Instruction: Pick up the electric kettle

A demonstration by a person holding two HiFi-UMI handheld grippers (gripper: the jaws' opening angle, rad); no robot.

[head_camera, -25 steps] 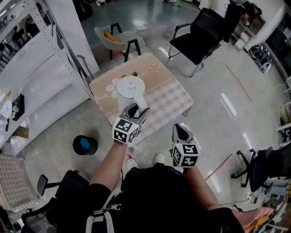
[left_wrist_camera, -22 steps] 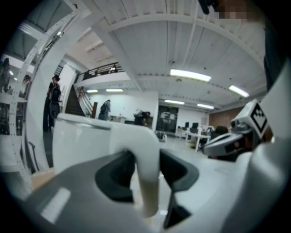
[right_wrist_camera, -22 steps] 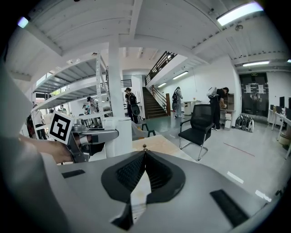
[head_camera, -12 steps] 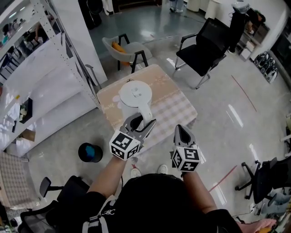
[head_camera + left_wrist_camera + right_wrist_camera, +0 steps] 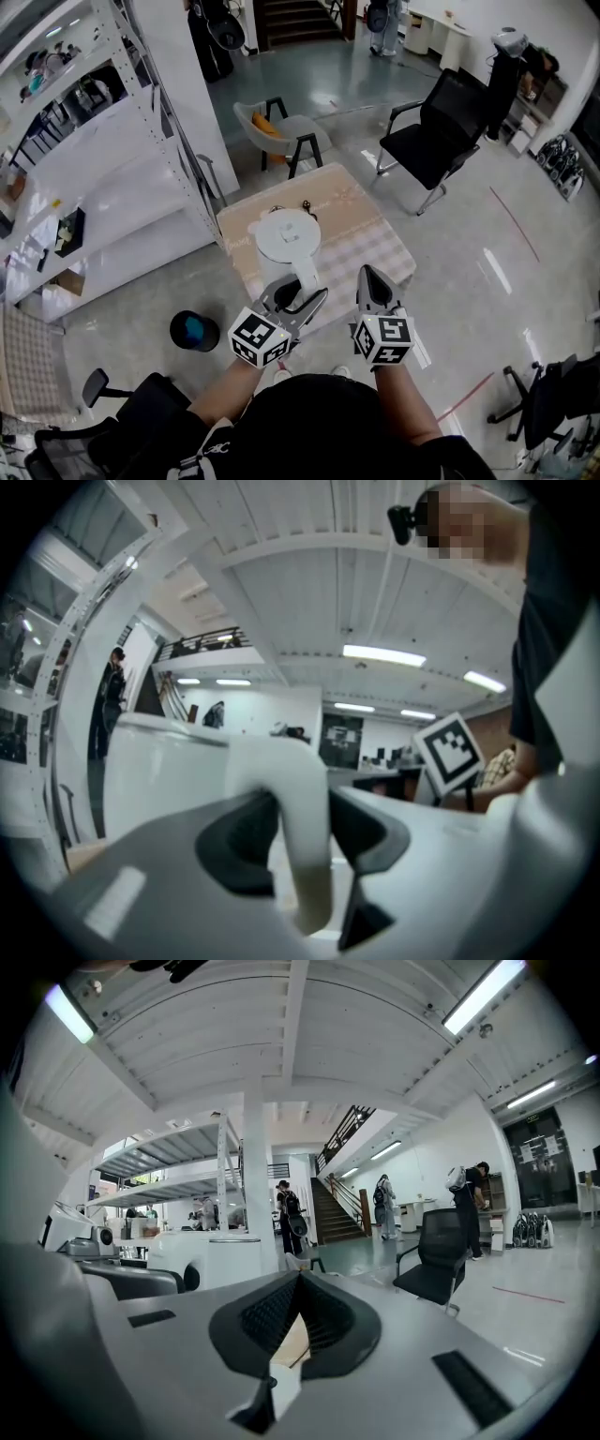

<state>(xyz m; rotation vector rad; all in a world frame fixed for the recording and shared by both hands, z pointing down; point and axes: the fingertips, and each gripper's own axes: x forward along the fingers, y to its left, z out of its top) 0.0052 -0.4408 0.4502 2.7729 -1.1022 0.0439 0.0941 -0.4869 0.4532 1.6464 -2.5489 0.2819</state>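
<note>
**A:** How far along is the pickup?

**B:** The grasp is made. The left gripper (image 5: pixel 302 298) has its jaws clamped on the curved white handle (image 5: pixel 281 789) of the white plastic electric kettle (image 5: pixel 284 236). The round body sits just ahead of the jaws, lid up.

**A:** Is it off the low counter with a beige checked cloth (image 5: pixel 370 246)?

**B:** I judge so. The kettle looks raised above the cloth, which lies ahead of and below the jaws, though no view shows its underside.

**A:** And the right gripper (image 5: pixel 372 278)?

**B:** Jaws closed together on nothing, just beside the left pair and apart from the kettle.

**A:** What remains?

**B:** Little, I'd say: carry it level and steady.
</note>
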